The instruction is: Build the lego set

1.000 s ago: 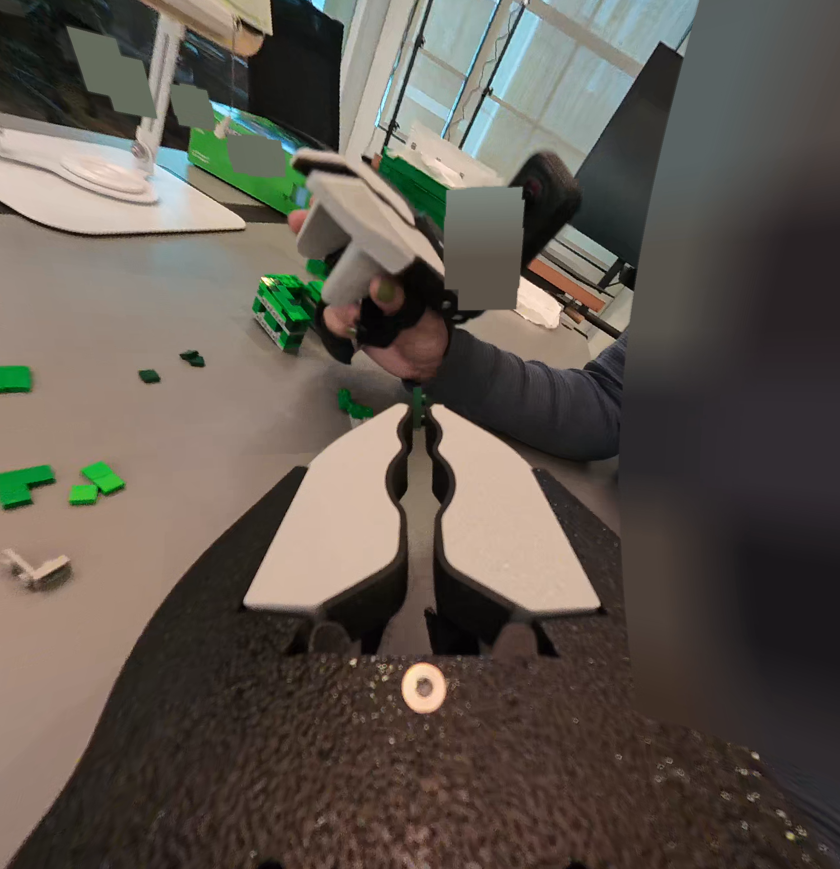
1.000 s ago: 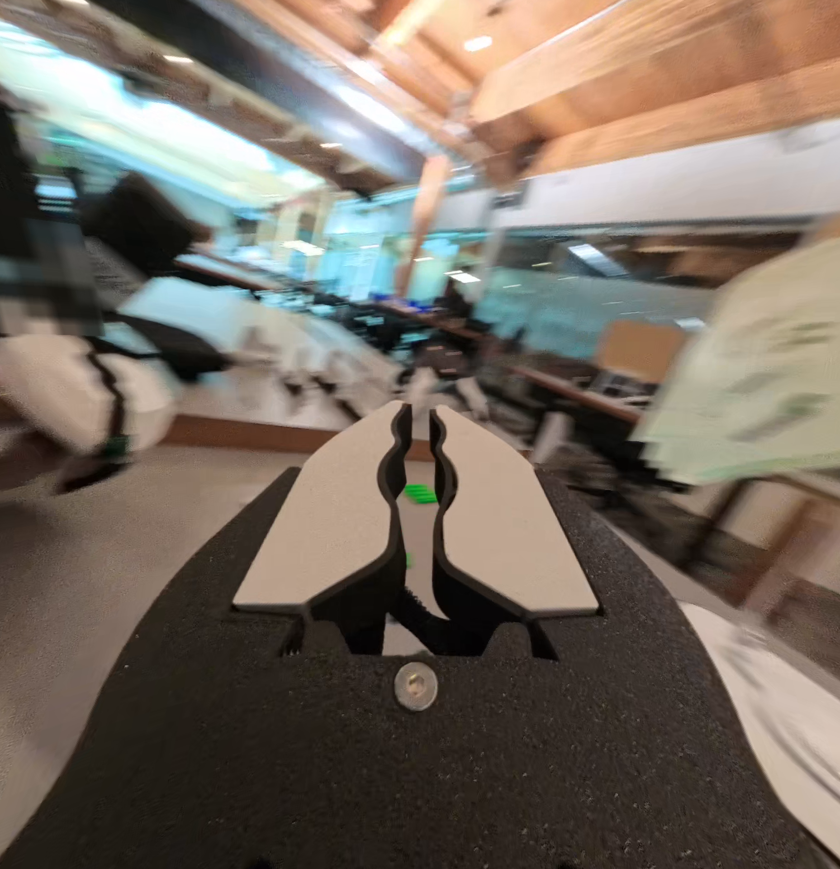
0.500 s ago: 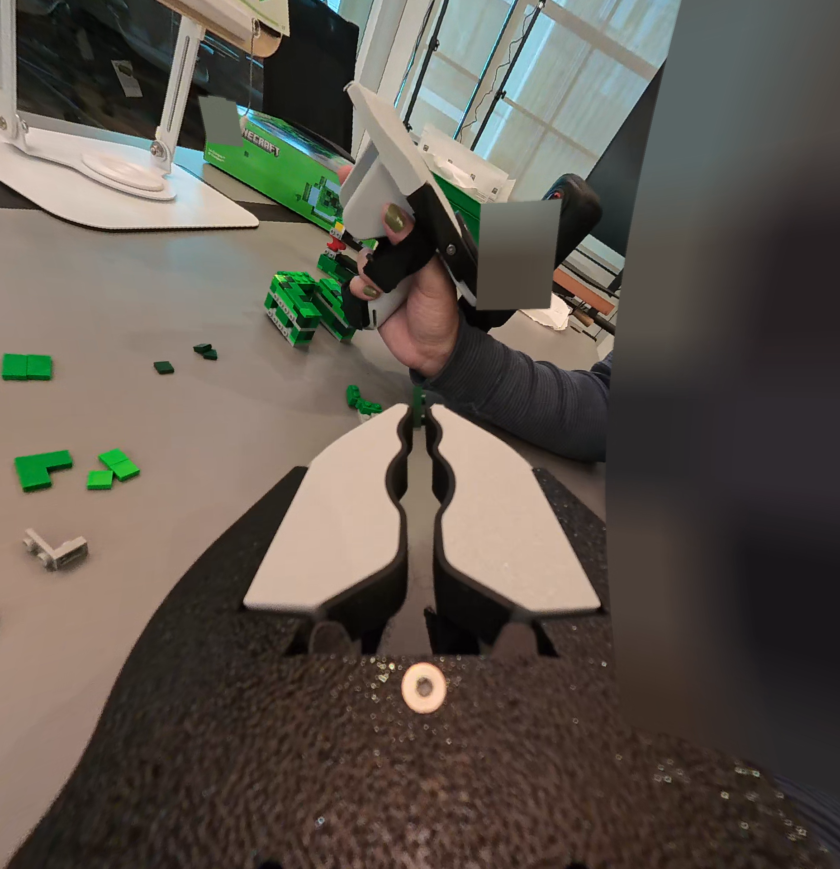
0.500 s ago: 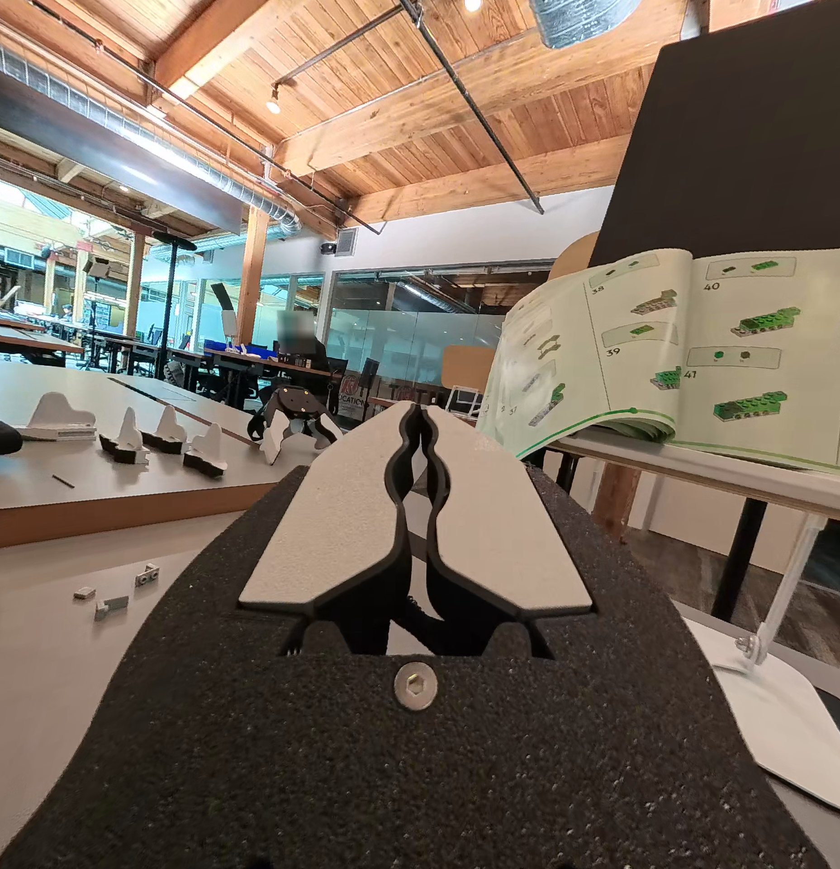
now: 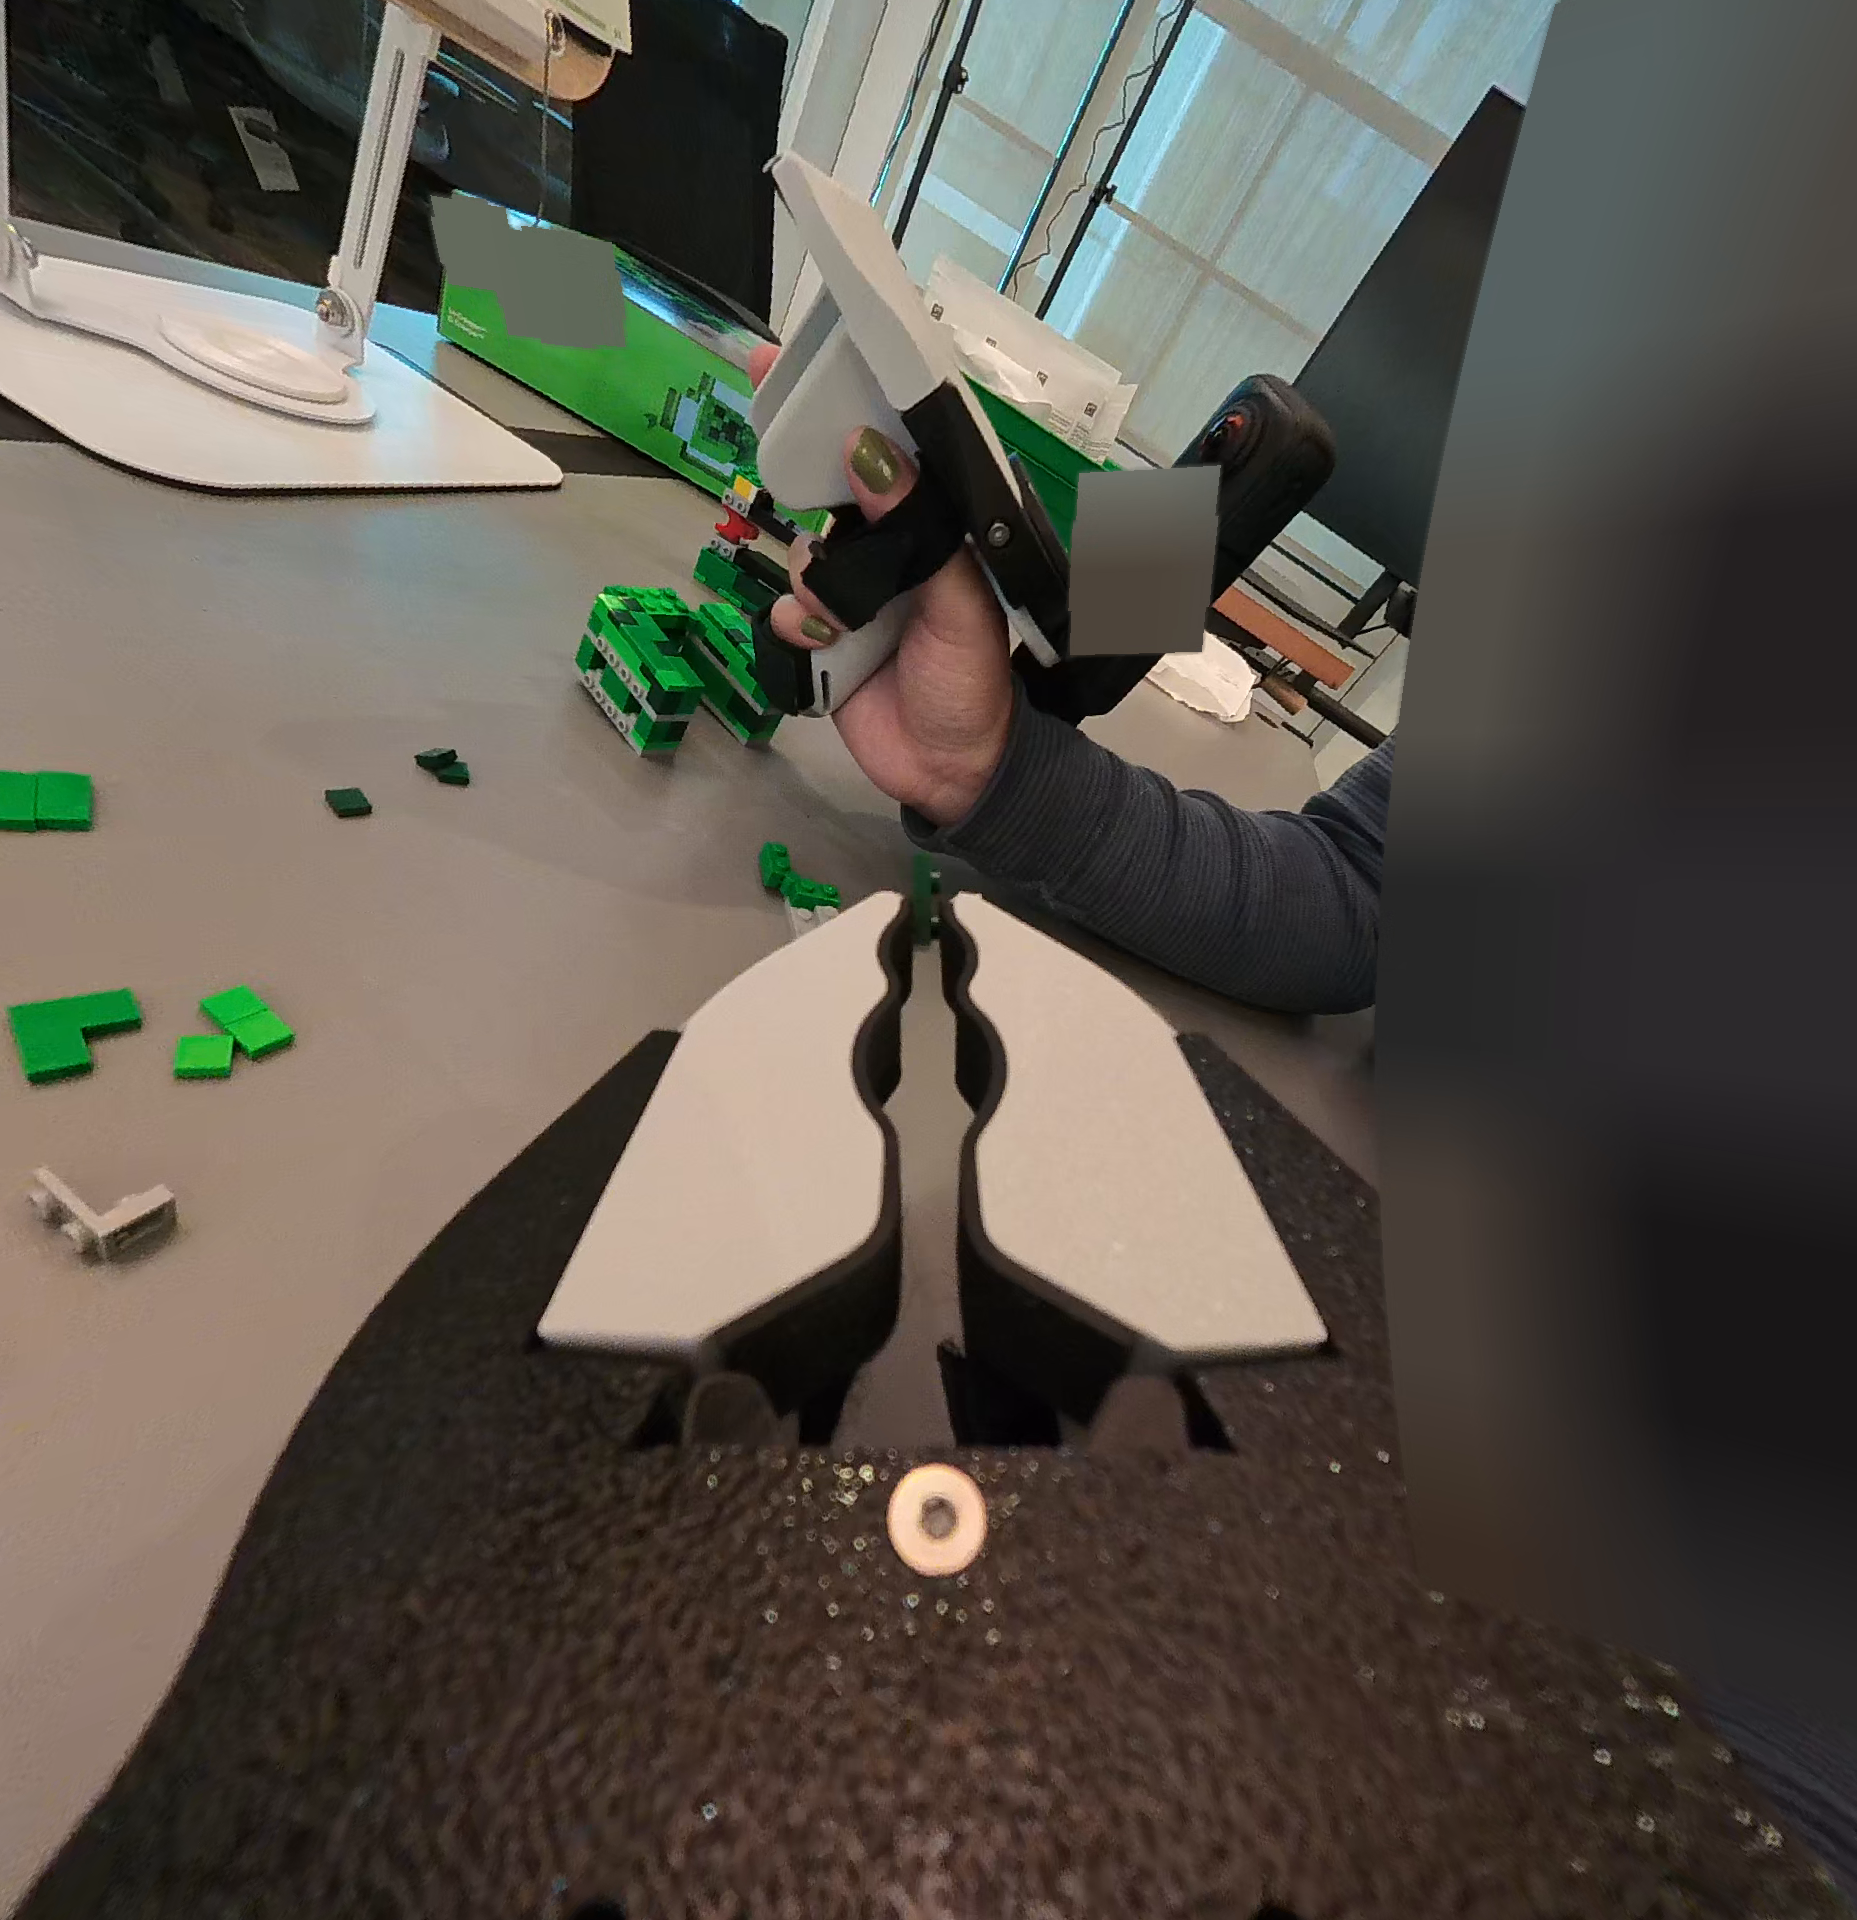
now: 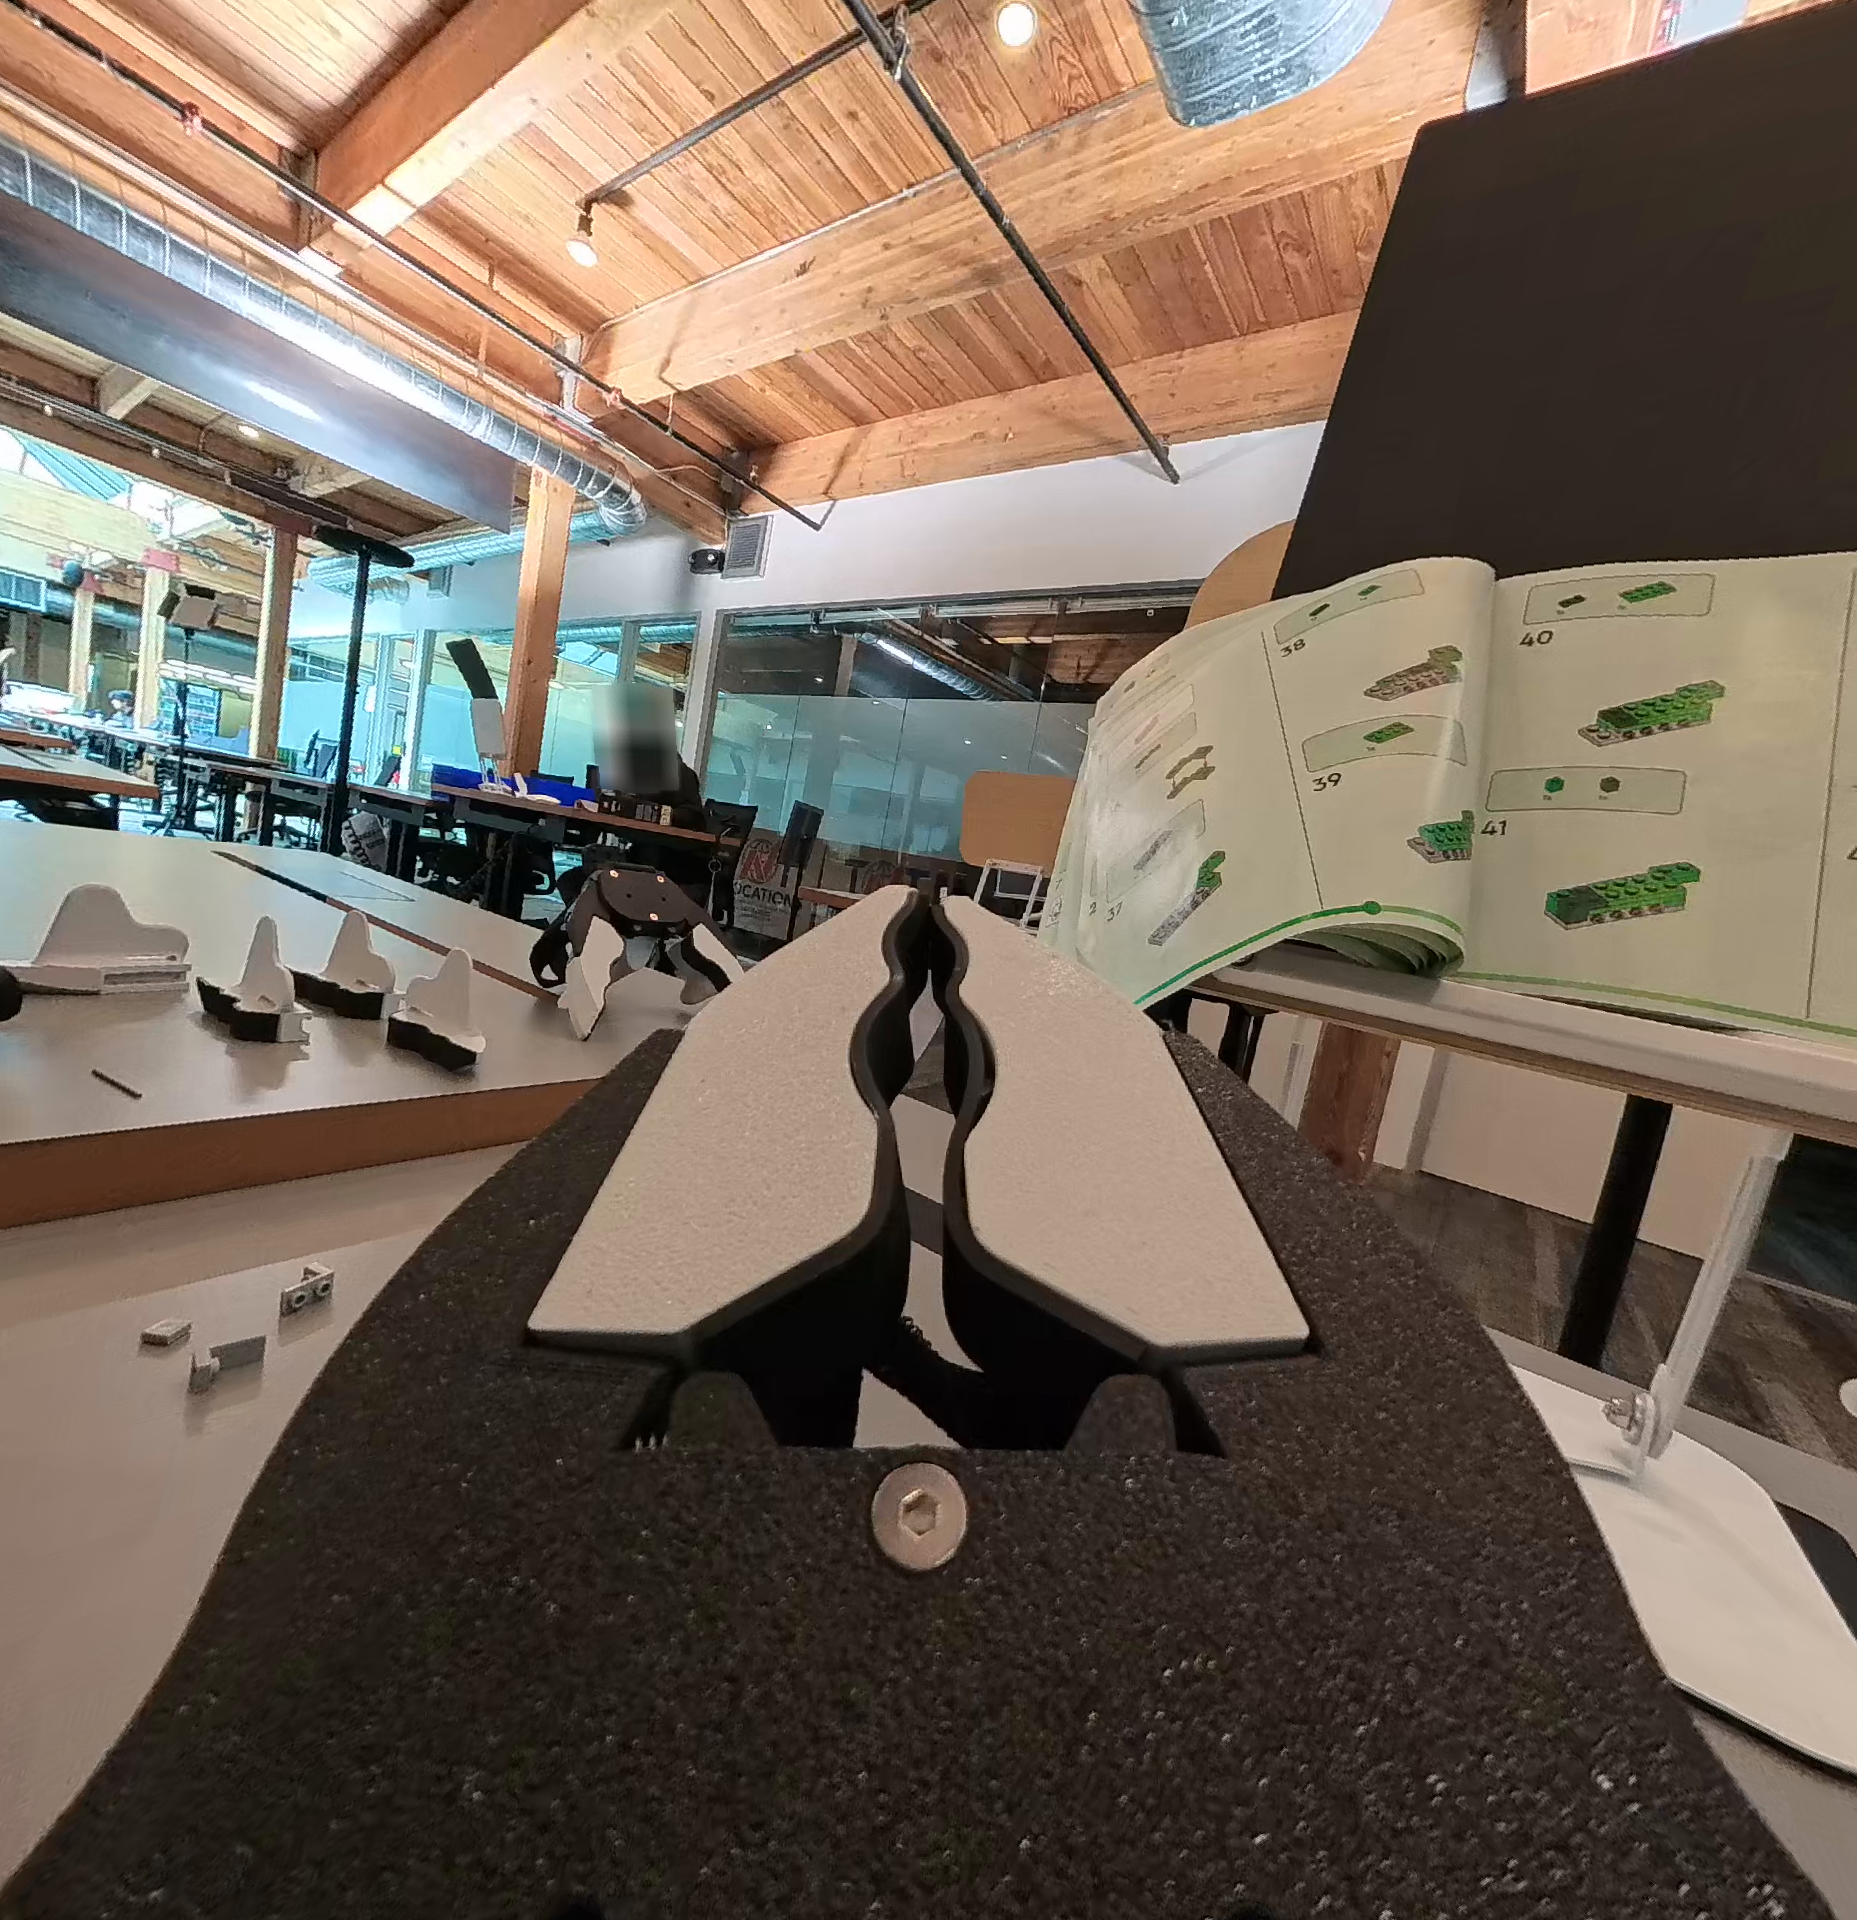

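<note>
- Left gripper (image 5: 926,914) low over the grey table (image 5: 384,935), fingers nearly together, pinching a thin dark green brick (image 5: 925,902) upright at the tips.
- At 11 o'clock from those tips, just beside them: a small cluster of green bricks (image 5: 799,883) lying on the table.
- Farther off at 11 o'clock: half-built green model (image 5: 675,665) resting on the table, with a second small stack (image 5: 742,540) behind it carrying a red piece.
- At 12 o'clock, raised above the table: right gripper (image 5: 862,301) gripped in a hand (image 5: 924,665), pointing up toward 11 o'clock; fingers seen side-on here, apparently together.
- At 9 o'clock: L-shaped green plate (image 5: 67,1031) and three small green tiles (image 5: 233,1029) near it; higher up, a flat green pair (image 5: 36,800).
- At 8 o'clock: grey angled piece (image 5: 103,1216), well apart from the rest.
- Around 10 o'clock, mid-table: three tiny dark green tiles (image 5: 347,800).
- Behind the model: green box (image 5: 633,384) and a white stand base (image 5: 228,384).
- Right wrist view: right gripper (image 6: 922,914) aimed up across the room, fingers pressed together, nothing visible between them.
- At 2 o'clock there: open instruction booklet (image 6: 1475,790) on a raised shelf.
- At 8 o'clock there: three small grey pieces (image 6: 228,1340) on the table.
</note>
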A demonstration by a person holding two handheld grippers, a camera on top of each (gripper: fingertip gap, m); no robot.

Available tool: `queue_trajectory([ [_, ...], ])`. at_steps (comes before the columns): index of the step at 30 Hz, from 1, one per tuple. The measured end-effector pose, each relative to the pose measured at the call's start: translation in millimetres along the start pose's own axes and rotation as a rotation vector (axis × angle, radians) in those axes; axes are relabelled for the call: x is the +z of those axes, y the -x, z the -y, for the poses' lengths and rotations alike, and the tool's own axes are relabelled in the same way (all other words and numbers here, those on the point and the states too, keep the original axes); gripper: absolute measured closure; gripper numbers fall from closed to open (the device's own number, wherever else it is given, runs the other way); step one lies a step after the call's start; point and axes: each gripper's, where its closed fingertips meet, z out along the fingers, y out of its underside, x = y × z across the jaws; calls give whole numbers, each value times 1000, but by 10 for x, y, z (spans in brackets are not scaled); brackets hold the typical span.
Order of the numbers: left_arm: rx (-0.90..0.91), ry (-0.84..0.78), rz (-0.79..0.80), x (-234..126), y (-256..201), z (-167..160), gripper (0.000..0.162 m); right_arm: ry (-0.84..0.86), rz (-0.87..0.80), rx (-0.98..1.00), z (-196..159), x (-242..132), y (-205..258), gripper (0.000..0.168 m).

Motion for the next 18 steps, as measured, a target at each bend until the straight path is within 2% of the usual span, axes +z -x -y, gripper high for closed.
queue_trajectory([
  [18,-10,21,-17,19,-22,-38,158,-12,-31,7,26,-22,-74,168],
])
